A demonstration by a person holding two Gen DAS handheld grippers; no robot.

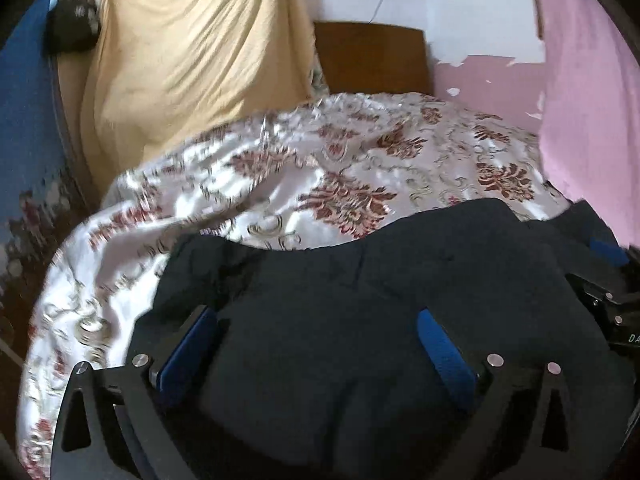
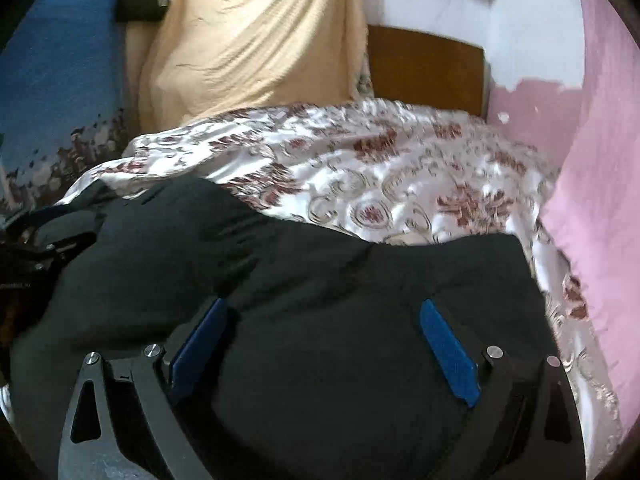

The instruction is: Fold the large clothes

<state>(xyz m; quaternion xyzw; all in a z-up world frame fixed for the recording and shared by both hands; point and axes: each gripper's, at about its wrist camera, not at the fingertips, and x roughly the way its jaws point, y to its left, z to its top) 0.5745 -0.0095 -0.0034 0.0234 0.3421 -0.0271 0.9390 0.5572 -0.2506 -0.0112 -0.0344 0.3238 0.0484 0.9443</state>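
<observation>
A large dark navy garment (image 1: pixel 360 300) lies on a bed with a white and red floral cover (image 1: pixel 320 168). My left gripper (image 1: pixel 316 320) is open, its blue pads (image 1: pixel 444 352) spread wide over the garment's left part. My right gripper (image 2: pixel 324 312) is open too, its blue pads (image 2: pixel 448 352) wide apart over the garment (image 2: pixel 320 280), near its right edge. The right gripper's body shows at the right edge of the left wrist view (image 1: pixel 608 292). The left gripper shows at the left edge of the right wrist view (image 2: pixel 32 256). Neither holds cloth.
A yellow cloth (image 1: pixel 192 60) hangs behind the bed, over a brown headboard (image 1: pixel 372 56). A pink wall (image 1: pixel 592 100) runs along the right, a blue wall (image 1: pixel 24 120) on the left. A black bag (image 1: pixel 74 28) hangs at the upper left. The floral cover (image 2: pixel 400 172) lies beyond the garment.
</observation>
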